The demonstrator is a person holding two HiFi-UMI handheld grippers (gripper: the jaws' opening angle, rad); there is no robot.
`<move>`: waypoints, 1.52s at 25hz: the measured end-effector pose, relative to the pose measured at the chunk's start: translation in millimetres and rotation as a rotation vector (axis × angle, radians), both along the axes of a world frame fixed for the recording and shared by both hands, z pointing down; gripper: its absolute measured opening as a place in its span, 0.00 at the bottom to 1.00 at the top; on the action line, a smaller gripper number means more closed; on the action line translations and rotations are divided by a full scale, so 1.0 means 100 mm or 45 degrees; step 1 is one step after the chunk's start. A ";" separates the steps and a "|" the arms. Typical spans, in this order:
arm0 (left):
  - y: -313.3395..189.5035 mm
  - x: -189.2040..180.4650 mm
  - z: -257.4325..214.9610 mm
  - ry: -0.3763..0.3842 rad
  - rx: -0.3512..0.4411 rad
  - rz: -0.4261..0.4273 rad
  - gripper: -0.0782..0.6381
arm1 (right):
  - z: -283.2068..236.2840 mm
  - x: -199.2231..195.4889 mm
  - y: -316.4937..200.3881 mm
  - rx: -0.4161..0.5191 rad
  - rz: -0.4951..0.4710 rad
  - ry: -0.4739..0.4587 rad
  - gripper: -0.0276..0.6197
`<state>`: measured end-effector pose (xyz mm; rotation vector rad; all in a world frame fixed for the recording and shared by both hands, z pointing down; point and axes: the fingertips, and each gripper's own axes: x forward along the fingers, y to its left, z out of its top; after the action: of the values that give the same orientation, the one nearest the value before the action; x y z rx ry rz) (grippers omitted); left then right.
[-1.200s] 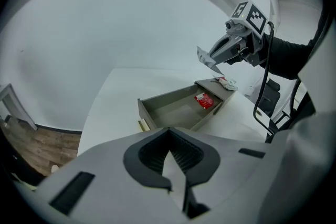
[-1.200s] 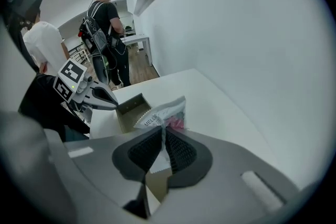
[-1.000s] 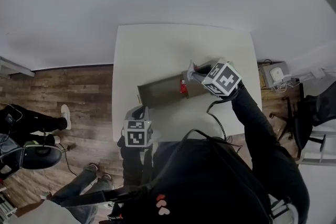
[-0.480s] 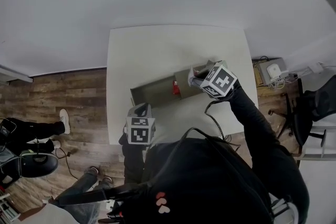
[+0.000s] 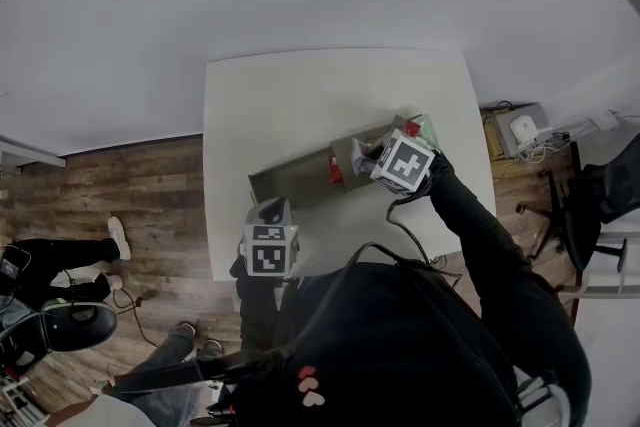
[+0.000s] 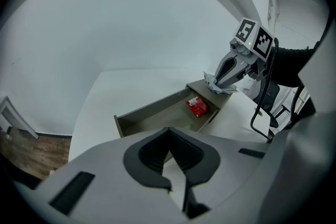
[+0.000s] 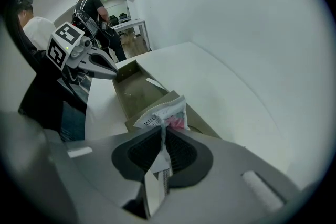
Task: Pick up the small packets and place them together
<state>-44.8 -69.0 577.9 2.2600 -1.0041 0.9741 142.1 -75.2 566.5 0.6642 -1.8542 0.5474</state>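
A long grey tray (image 5: 290, 180) lies slantwise on the white table (image 5: 300, 95), and one red packet (image 5: 335, 170) lies in its right half. My right gripper (image 5: 368, 155) hangs over the tray's right end, shut on a white printed packet (image 7: 167, 112) that sticks out past the jaws. From the left gripper view the same white packet (image 6: 220, 85) hangs just above the tray's (image 6: 157, 115) end wall, near the red packet (image 6: 198, 106). My left gripper (image 5: 268, 215) is shut and empty at the table's near edge, apart from the tray.
Behind the right gripper's marker cube, small red and pale green things (image 5: 418, 128) lie on the table. A desk chair (image 5: 590, 225) and a cable box (image 5: 520, 130) are at the right. A person (image 7: 97, 13) stands far off.
My right gripper has come down with the white packet toward the tray's right end. The left gripper stays by the table's near edge.
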 end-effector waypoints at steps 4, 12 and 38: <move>-0.02 0.00 -0.01 -0.006 0.000 0.010 0.11 | 0.03 -0.04 0.02 -0.008 -0.042 0.012 0.10; -0.04 0.00 0.00 -0.013 0.004 0.009 0.11 | 0.07 -0.05 0.03 -0.009 -0.054 0.014 0.13; -0.43 0.27 -0.73 0.149 0.271 -0.059 0.11 | -1.68 0.96 -0.22 0.773 0.758 -0.573 0.08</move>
<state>-18.0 -112.3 504.4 2.4219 -1.1502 0.7362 238.0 -96.8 398.9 1.6396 -2.2605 0.5342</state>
